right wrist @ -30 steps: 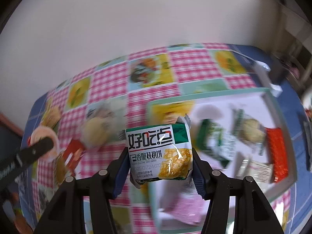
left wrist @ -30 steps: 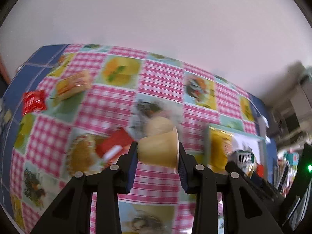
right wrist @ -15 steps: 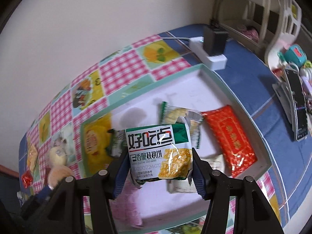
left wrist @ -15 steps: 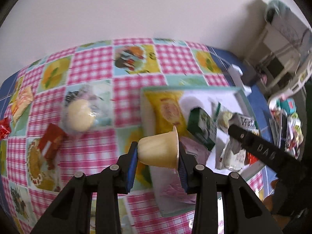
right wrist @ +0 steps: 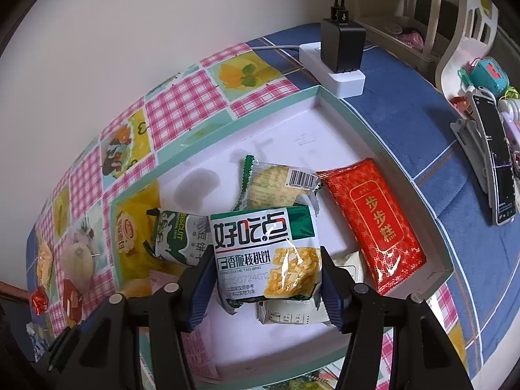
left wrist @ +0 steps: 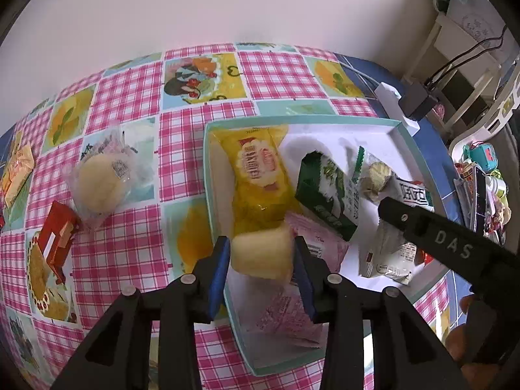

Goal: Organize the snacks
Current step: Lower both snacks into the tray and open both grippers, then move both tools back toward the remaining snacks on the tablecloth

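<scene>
The bench (left wrist: 123,104) is covered with a pink checked cloth with fruit pictures; its right part is blue. It stands against a plain white wall (left wrist: 227,6). A shallow tray (left wrist: 410,143) with a teal rim lies on the cloth and holds several snack packets. Behind the tray, a white power strip (right wrist: 331,65) carries a black charger (right wrist: 341,45). A white shelf unit (left wrist: 455,52) stands at the right.

The left gripper (left wrist: 261,256) is over the tray's near left corner; its fingers are opening, with a pale yellow jelly cup (left wrist: 260,253) between them. The right gripper (right wrist: 266,276) has its fingers clamped on a green and white biscuit packet (right wrist: 265,253) above the tray. A wrapped round bun (left wrist: 100,187) and a red packet (left wrist: 58,234) lie on the cloth at the tray's left.
</scene>
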Demonstrator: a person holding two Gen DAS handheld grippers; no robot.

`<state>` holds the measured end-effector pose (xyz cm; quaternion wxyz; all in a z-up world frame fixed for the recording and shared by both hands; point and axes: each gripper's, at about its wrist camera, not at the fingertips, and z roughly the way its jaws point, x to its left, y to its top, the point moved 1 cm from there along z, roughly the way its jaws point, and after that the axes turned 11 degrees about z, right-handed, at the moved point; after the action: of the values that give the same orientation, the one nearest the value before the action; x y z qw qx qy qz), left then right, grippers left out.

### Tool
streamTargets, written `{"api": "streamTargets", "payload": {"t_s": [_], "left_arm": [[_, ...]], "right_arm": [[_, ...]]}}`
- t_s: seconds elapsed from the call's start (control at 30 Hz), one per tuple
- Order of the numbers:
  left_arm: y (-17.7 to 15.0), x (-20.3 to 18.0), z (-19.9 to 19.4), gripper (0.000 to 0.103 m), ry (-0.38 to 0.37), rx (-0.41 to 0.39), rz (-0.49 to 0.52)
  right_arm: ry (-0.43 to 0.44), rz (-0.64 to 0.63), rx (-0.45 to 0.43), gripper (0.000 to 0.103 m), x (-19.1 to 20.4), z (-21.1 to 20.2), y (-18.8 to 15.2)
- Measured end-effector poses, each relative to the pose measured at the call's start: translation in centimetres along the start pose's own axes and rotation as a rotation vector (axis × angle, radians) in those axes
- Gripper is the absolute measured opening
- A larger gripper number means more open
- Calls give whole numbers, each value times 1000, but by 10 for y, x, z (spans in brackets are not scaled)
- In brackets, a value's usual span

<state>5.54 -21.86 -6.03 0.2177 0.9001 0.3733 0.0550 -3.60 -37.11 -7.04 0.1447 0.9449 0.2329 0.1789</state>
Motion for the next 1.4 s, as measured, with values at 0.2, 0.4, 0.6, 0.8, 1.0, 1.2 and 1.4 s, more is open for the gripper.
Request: {"api": "streamTargets", "payload": {"t_s": [0.2,0.4,0.6,0.8,1.0,1.2,1.4], "left_arm": [[2,0,-6,56,-4,-12,-4],[3,13,-14,70,20,-30,-44],[1,40,-21,83,100,-40,-134],[-7,70,-28,93,196,-57,-235],[-16,100,-41,95,274,-93,-321],[-28,132,-58,103,337,-146,-384],[-42,165,-73,103,396,-182,-443]], "right_arm": [[-2,-13,6,62,2,1,1],[-5,-34,11,68,5,4,1],[-9,-65,-16,86,8,3,2],[-7,-92,-37,98,12,2,0],[16,-120,-62,103,21,-2,-3],[79,-149,-119,103,34,-12,-8],[136,-169,-128,103,50,-16,-16]]}}
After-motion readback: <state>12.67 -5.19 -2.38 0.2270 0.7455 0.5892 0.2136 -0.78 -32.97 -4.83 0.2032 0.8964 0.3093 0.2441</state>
